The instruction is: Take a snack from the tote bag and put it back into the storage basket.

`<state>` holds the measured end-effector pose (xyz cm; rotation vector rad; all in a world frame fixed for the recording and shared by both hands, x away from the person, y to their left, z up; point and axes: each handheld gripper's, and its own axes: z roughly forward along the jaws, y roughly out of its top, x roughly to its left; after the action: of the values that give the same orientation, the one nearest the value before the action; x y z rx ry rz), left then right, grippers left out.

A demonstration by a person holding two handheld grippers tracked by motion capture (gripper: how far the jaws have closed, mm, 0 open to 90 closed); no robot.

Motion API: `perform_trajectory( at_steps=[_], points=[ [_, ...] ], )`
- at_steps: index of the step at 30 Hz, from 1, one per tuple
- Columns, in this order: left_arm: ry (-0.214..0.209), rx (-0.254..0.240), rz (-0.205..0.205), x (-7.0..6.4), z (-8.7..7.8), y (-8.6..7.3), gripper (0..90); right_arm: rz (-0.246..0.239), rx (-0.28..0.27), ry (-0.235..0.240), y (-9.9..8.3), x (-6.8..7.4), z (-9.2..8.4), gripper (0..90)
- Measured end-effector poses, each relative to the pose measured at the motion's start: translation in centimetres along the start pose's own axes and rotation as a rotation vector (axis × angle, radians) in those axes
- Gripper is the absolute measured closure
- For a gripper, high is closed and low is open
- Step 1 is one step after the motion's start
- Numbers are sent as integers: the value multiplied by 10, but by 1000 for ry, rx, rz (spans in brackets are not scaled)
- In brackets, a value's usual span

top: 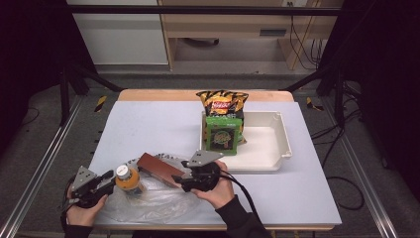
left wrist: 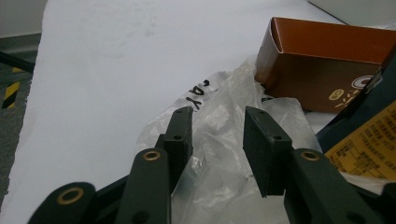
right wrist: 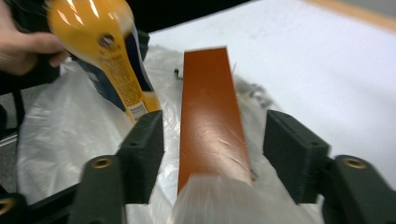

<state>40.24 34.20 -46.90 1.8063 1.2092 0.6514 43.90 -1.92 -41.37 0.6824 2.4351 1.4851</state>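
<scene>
Here, the right gripper (right wrist: 212,140) is straddling the near end of the brown box (right wrist: 211,116): its fingers (right wrist: 144,140) are standing apart on either side of the box, with a gap showing on each side, so no pad is pressing yet. The box is lying partly inside the clear plastic bag (right wrist: 60,135), and a fold of the film is covering its near end.

The left gripper (left wrist: 217,135) is resting at the bag's edge. Its fingers (left wrist: 180,133) are standing part-way apart with crumpled film between them; whether they are pinching that film cannot be told from the frames.

In the high view, the right gripper (top: 184,179) is sitting at the box's (top: 157,168) near end, and the left gripper (top: 101,183) is sitting beside the orange bottle (top: 130,179), which is lying on the bag (top: 148,201) at the near edge of the table (top: 148,124). Farther off, a white tray (top: 270,144) is holding a green packet (top: 224,133) and a bag of chips (top: 223,105).

Judged step: gripping the box to draw it out of the bag. To do it well:
- Centre the box between the fingers before closing.
- Keep loose film out from under the pads, as it is likely to slip.
- Hold the bag down on the left side while pulling.
- Pull along the box's length, clear of the bottle.
</scene>
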Motion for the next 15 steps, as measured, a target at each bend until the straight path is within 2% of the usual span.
perform_trajectory(
  at_steps=[2, 7, 10, 13, 15],
  points=[
    [0, 1, -2, 0, 0, 0, 625, 1, 6, 12, -2, 0, -12, 603],
    [0, 2, -1, 0, 0, 0, 624, 2, 117, -8, -23, -3, -19, 719],
    [1, 4, 2, 0, 0, -1, 624, 29, 159, -1, -41, -7, -17, 735],
    [0, 5, 2, -1, 0, -1, 623, 46, 179, -8, -56, -8, -14, 720],
    [1, 5, 4, -1, 0, -1, 623, 35, 200, -36, -63, -10, -12, 698]
  ],
)
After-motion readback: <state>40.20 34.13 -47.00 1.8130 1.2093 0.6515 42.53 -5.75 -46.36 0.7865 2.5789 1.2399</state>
